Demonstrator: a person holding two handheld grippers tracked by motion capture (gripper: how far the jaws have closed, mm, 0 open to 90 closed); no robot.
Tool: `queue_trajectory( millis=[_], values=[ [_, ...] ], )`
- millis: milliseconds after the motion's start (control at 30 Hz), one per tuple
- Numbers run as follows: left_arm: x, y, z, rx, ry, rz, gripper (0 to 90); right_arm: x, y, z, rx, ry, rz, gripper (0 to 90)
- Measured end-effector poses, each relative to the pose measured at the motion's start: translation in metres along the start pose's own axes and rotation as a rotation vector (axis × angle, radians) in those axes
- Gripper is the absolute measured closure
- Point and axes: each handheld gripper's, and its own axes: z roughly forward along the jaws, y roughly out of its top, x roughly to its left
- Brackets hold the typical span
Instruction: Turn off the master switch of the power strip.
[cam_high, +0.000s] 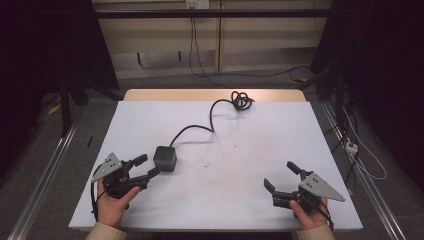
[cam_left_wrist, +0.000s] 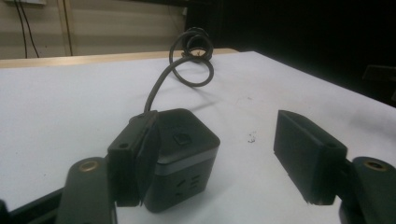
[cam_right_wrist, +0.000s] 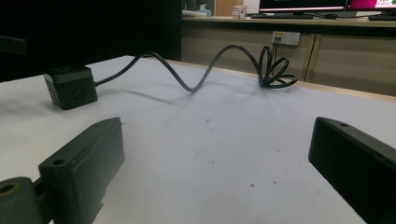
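At the near edge of the white tabletop (cam_high: 240, 200), two hands come in from below, each gripping a claw. The left hand (cam_high: 112, 205) holds the left claw (cam_high: 143, 167) angled up and to the right, its jaws spread apart. In the left gripper view one jaw sits just in front of the dark cube-shaped power socket (cam_left_wrist: 184, 156), beside its near corner (whether it touches, I cannot tell), while the other jaw stands well clear. The right hand (cam_high: 310, 216) holds the right claw (cam_high: 281, 175) pointing up and to the left, jaws wide apart over bare tabletop. Beyond the cube, its cable (cam_high: 212, 116) snakes toward the far edge and ends in a coiled bundle (cam_high: 241, 100).
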Motion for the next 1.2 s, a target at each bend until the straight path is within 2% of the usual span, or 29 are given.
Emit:
queue_trajectory(
  millis=[267, 367, 600, 733, 933, 1033, 1067, 1200],
  values=[
    [0.002, 0.004, 0.002, 0.02, 0.018, 0.009, 46.0, 0.0, 0.0, 0.0, 0.003, -0.007, -0.001, 3.6],
    [0.002, 0.006, 0.002, 0.023, 0.004, 0.001, 52.9, 0.0, 0.0, -0.001, 0.001, -0.007, -0.004, 3.5],
    [0.004, 0.01, 0.005, 0.03, 0.004, -0.001, 61.4, 0.0, 0.0, 0.0, 0.001, -0.006, -0.009, 3.6],
    [0.004, 0.012, 0.005, 0.036, 0.019, 0.016, 65.7, 0.0, 0.0, 0.0, 0.001, -0.003, -0.013, 3.6],
    [0.006, 0.014, 0.005, 0.032, 0.038, 0.005, 69.1, 0.001, 0.001, 0.0, -0.003, -0.006, -0.017, 4.0],
    [0.008, 0.014, 0.006, 0.04, 0.025, -0.001, 72.5, 0.001, 0.001, 0.0, -0.004, -0.006, -0.018, 4.0],
    [0.008, 0.015, 0.006, 0.055, 0.014, 0.001, 77.7, 0.001, 0.001, 0.0, -0.003, -0.004, -0.017, 4.0],
    [0.009, 0.016, 0.009, 0.07, 0.017, -0.009, 82.9, 0.001, 0.0, 0.0, -0.002, -0.004, -0.018, 4.1]
  ],
)
